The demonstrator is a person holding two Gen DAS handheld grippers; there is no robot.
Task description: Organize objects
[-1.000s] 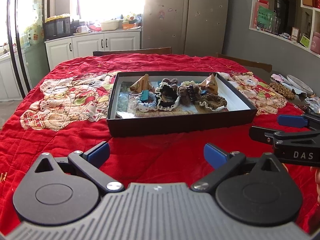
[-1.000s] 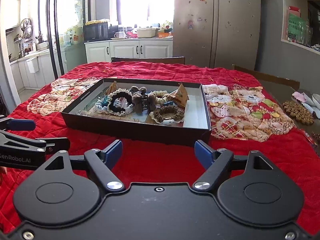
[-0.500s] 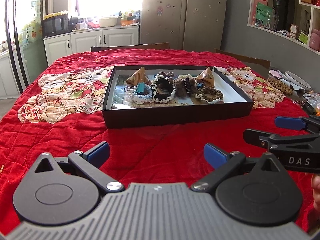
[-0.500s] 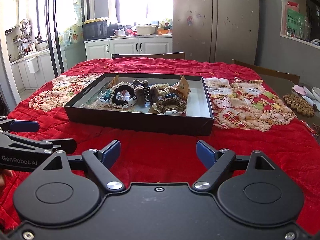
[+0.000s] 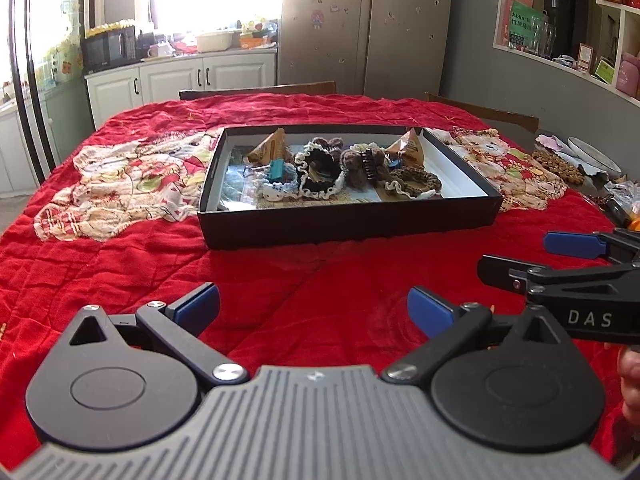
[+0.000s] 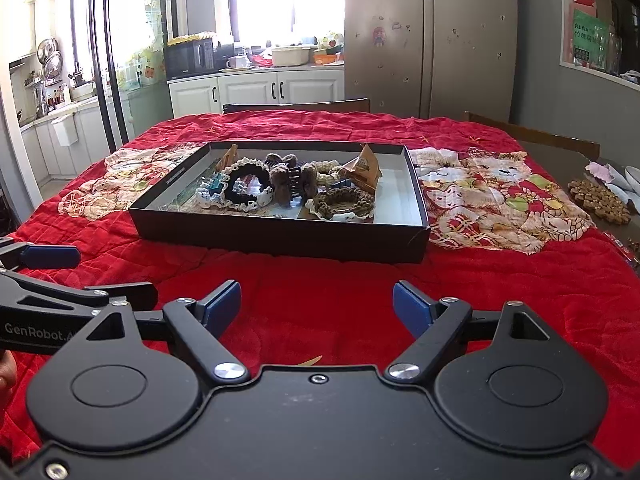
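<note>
A shallow black box (image 5: 348, 222) (image 6: 280, 236) sits mid-table on the red quilt. It holds a black scrunchie with a white frill (image 5: 320, 174) (image 6: 244, 188), a brown scrunchie (image 5: 414, 182) (image 6: 344, 202), a brown plush with a black claw clip (image 5: 364, 164) (image 6: 290, 182), a teal binder clip (image 5: 276, 170) and brown paper packets (image 5: 270, 146) (image 6: 366, 166). My left gripper (image 5: 312, 304) is open and empty, short of the box's front wall. My right gripper (image 6: 316, 300) is open and empty beside it, also seen from the side in the left wrist view (image 5: 560, 256).
The red quilt (image 5: 120, 256) has patchwork animal panels left and right of the box. A brown beaded mat (image 6: 600, 200), a plate (image 5: 592, 152) and small clutter lie at the table's right edge. Chair backs (image 6: 296, 106) stand behind the table.
Both grippers have pulled back from the box and risen slightly, so the box looks smaller and farther. Both stay open and empty. Nothing in the box has moved.
</note>
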